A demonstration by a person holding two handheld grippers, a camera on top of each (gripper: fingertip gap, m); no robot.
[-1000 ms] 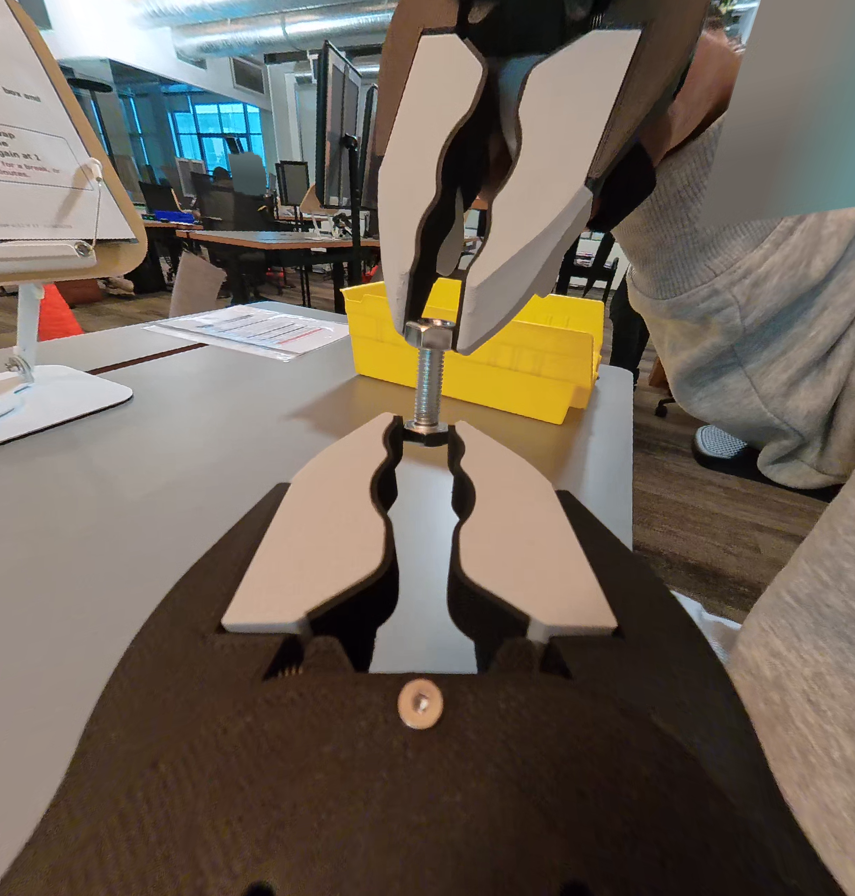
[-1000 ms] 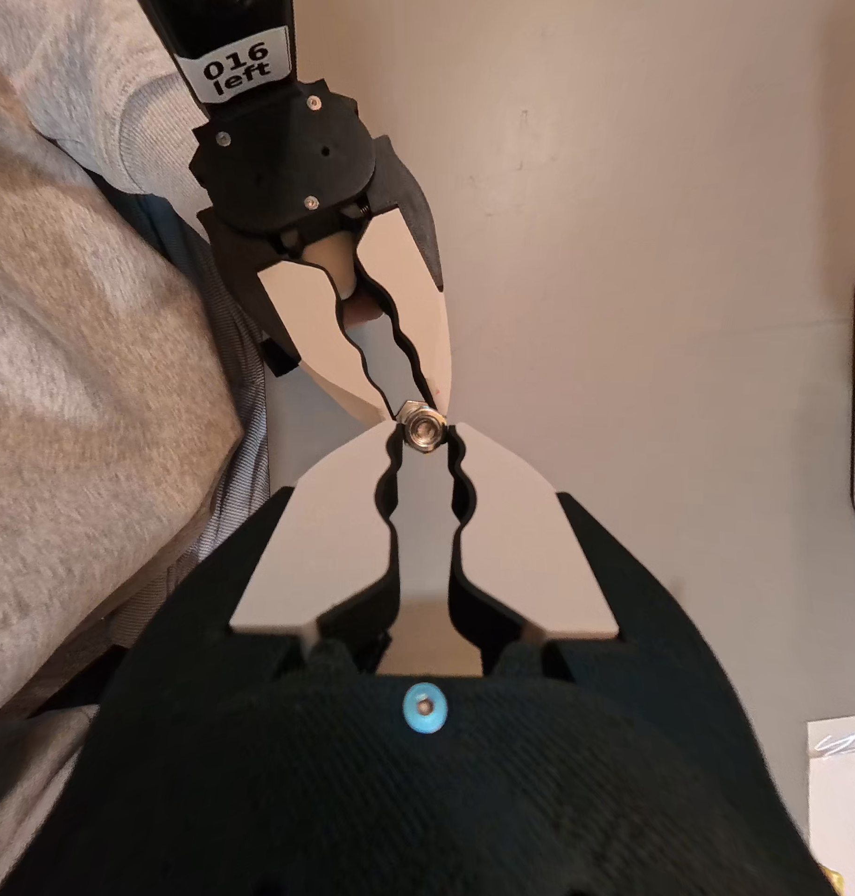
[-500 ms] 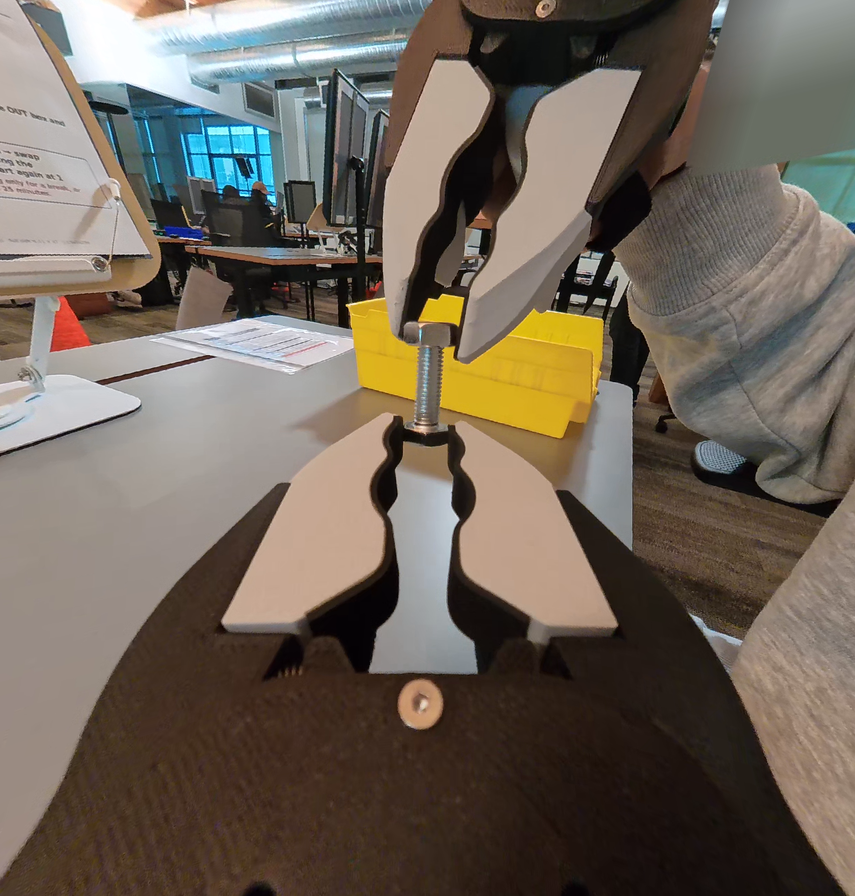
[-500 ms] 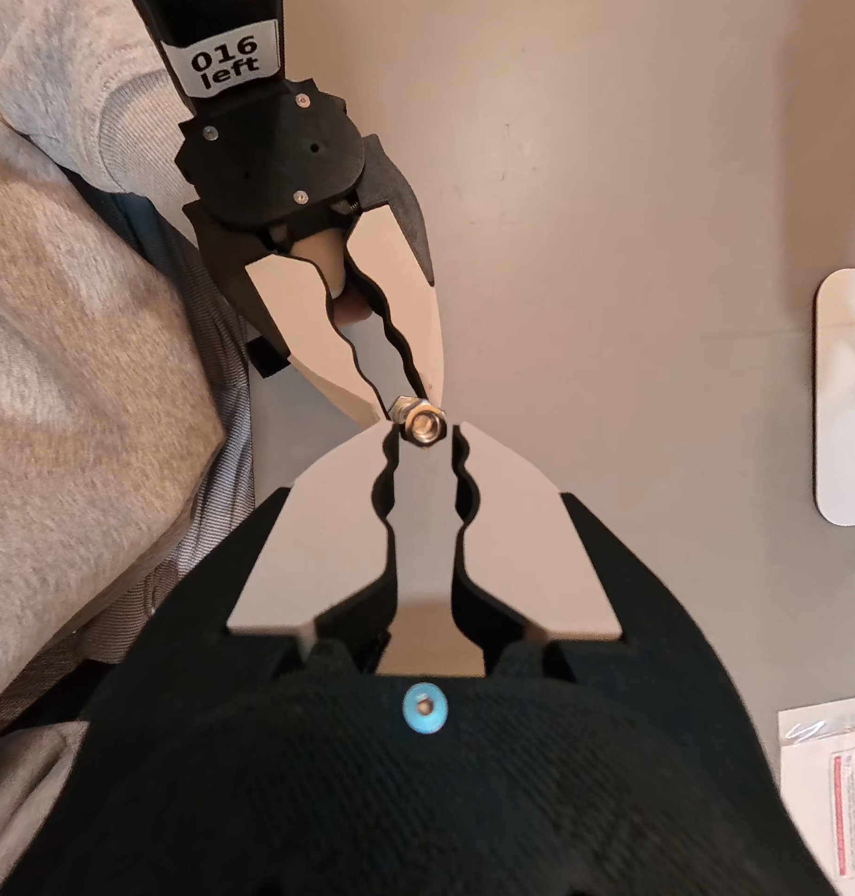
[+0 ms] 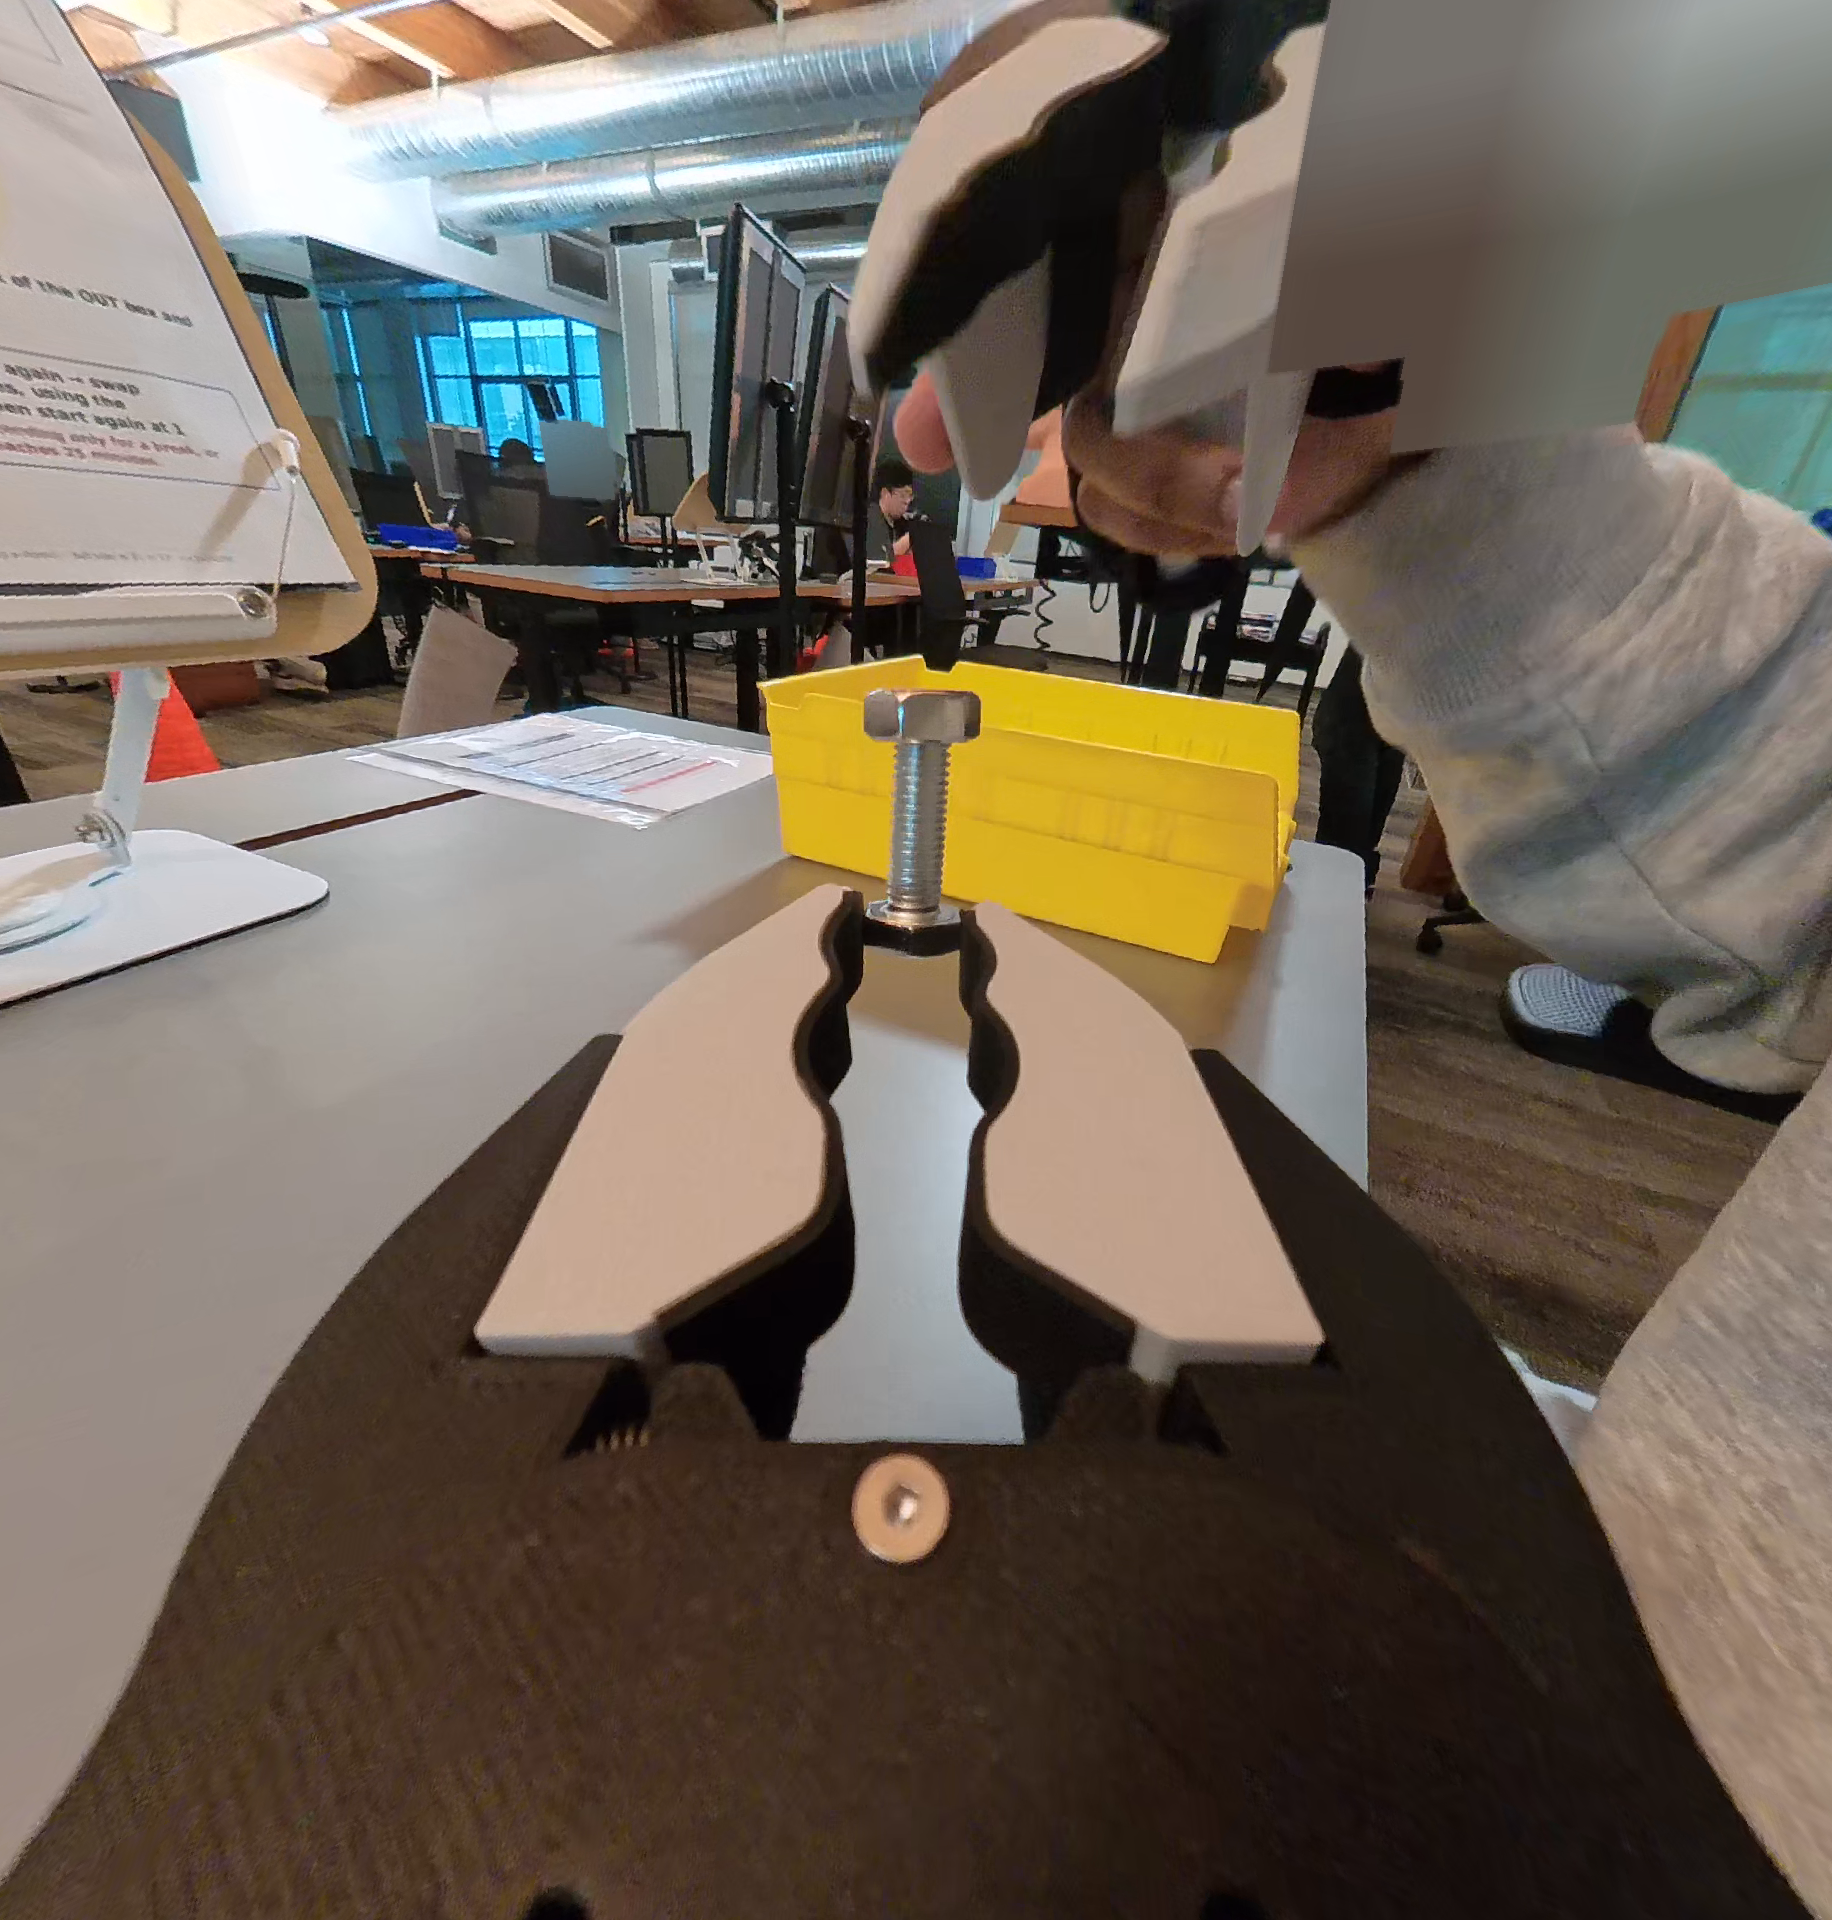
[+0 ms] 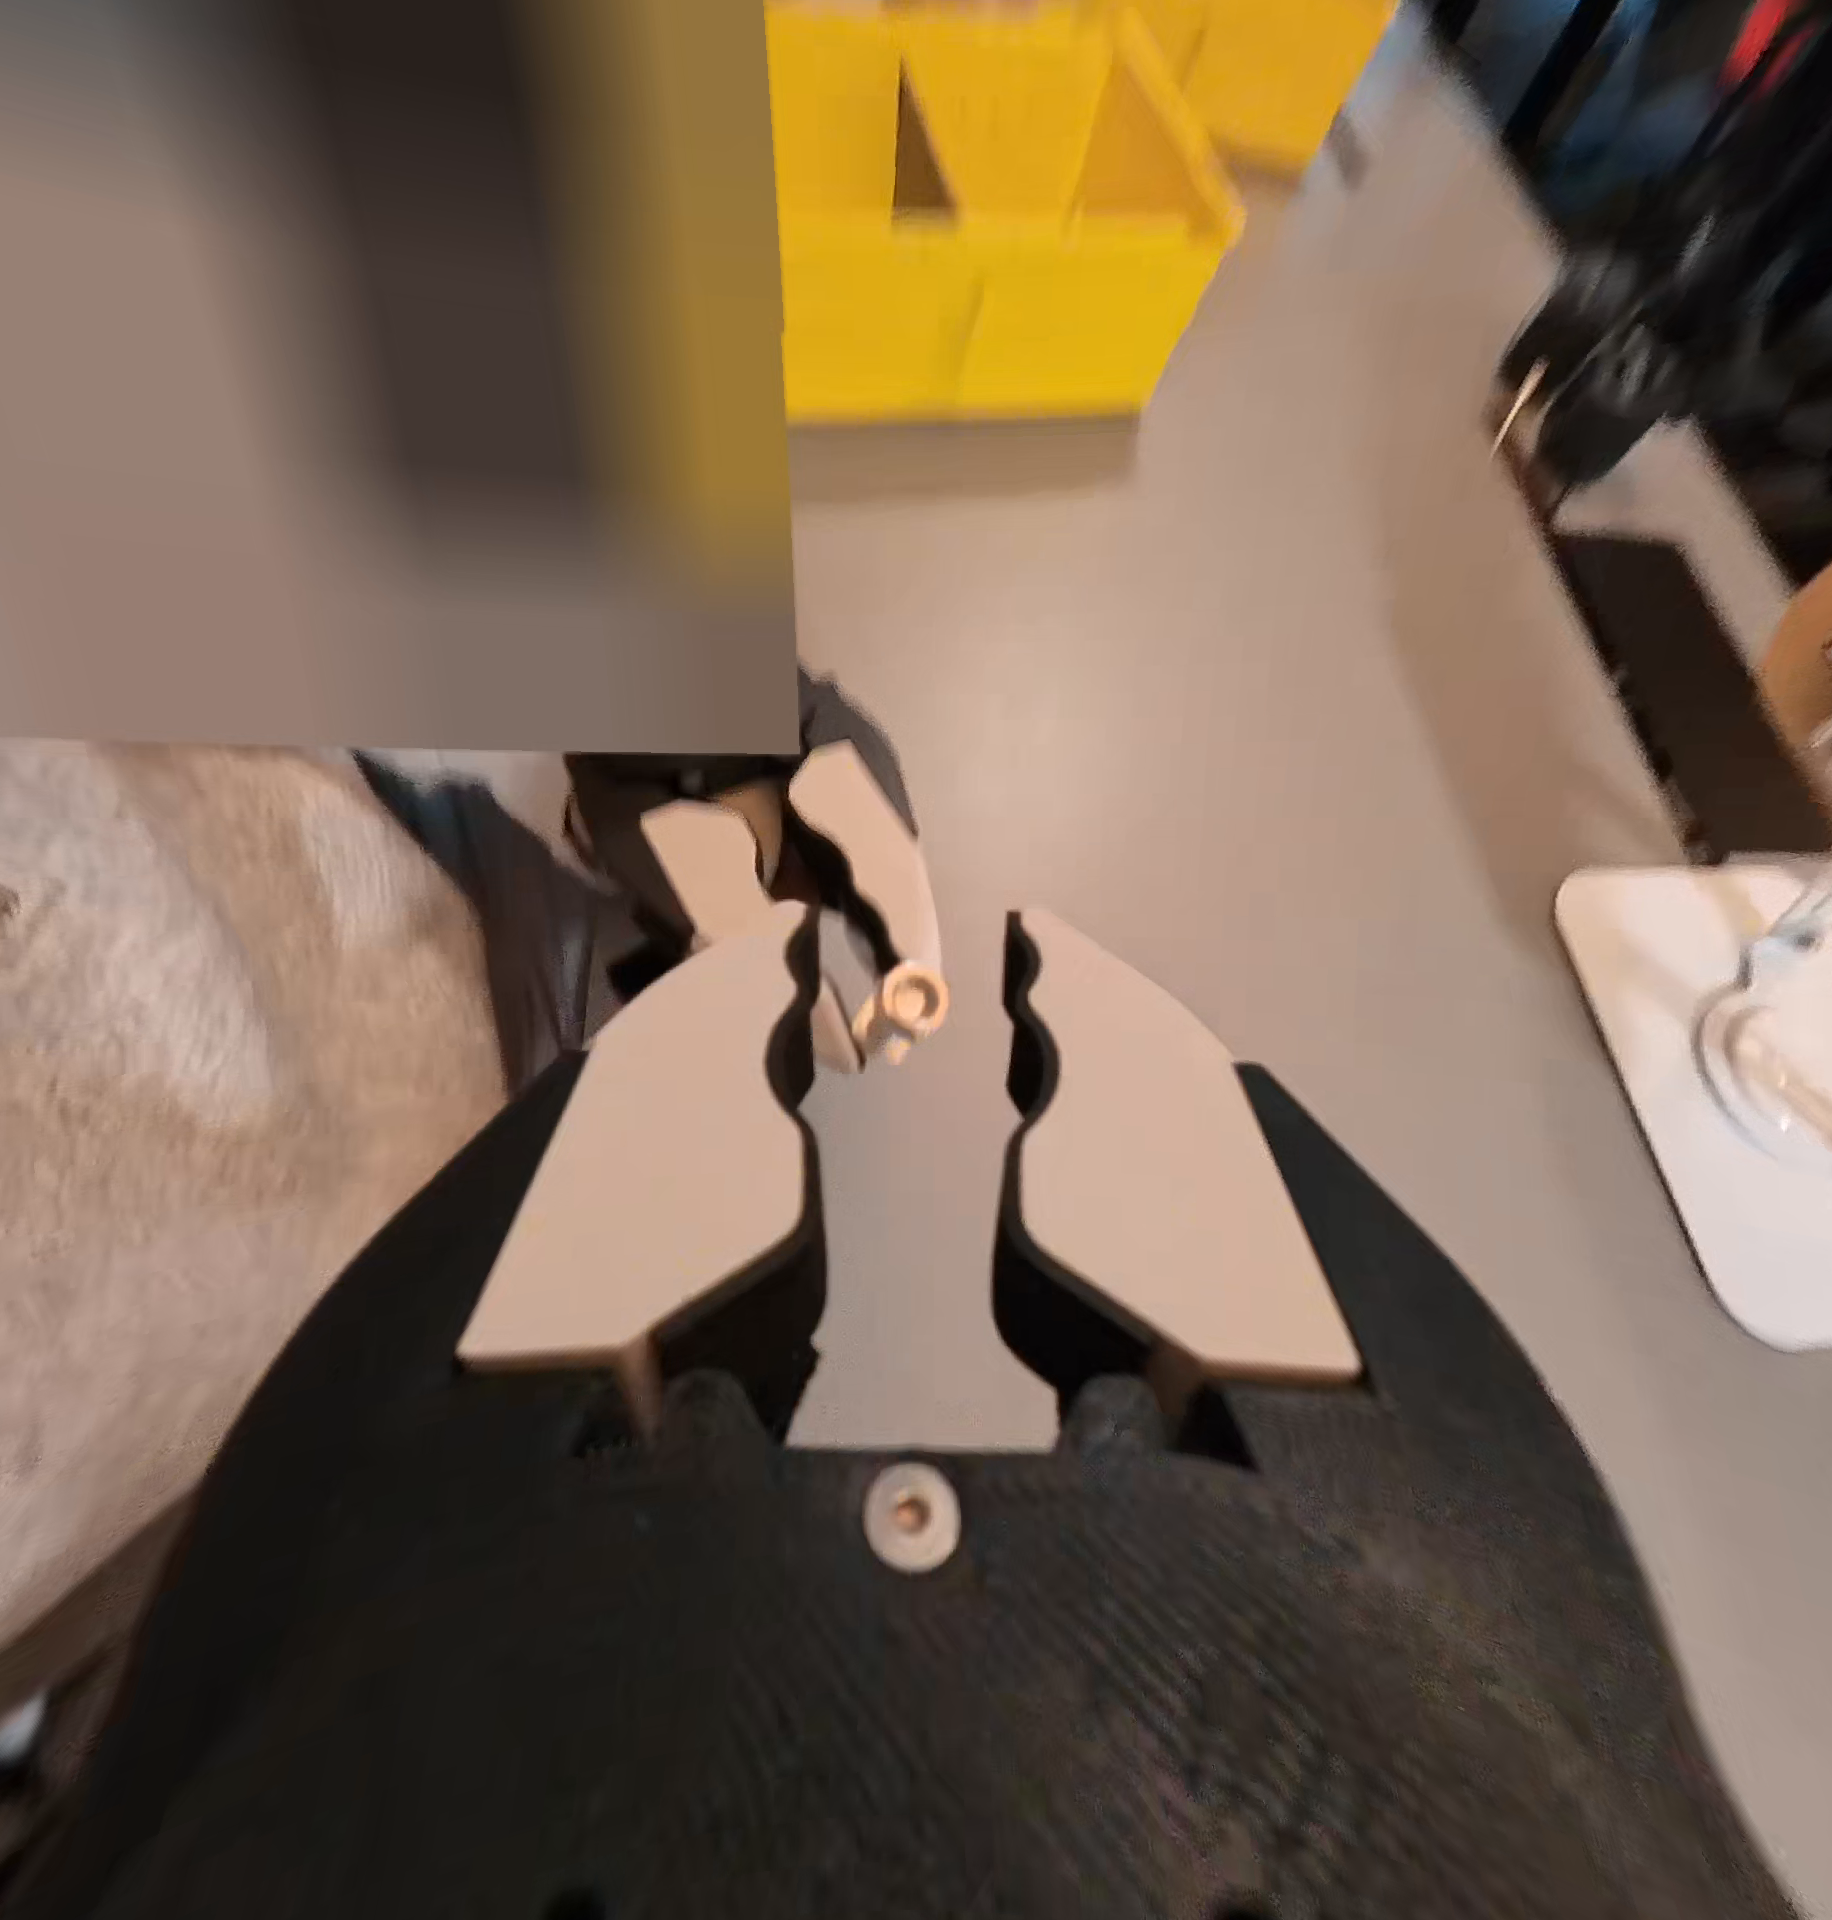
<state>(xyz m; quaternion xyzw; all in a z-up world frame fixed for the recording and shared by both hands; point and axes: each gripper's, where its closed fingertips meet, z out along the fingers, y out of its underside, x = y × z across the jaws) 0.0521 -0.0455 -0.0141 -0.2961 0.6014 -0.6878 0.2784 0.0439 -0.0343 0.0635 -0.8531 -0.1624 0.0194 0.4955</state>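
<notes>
One bolt [image 5: 920,805] upright (nut [image 5: 910,927] pinched) in left claw [image 5: 910,940]

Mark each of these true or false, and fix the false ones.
1. The left gripper is clamped on the nut at the bolt's lower end. True.
2. The right gripper grips the bolt head. False: it is open and raised clear above the head.
3. The bolt stands upright from the left gripper's fingertips. True.
4. The yellow bin sits on the floor. False: it rests on the grey table, behind the bolt.
5. A white stand base lies on the table to the left in the left wrist view. True.
</notes>
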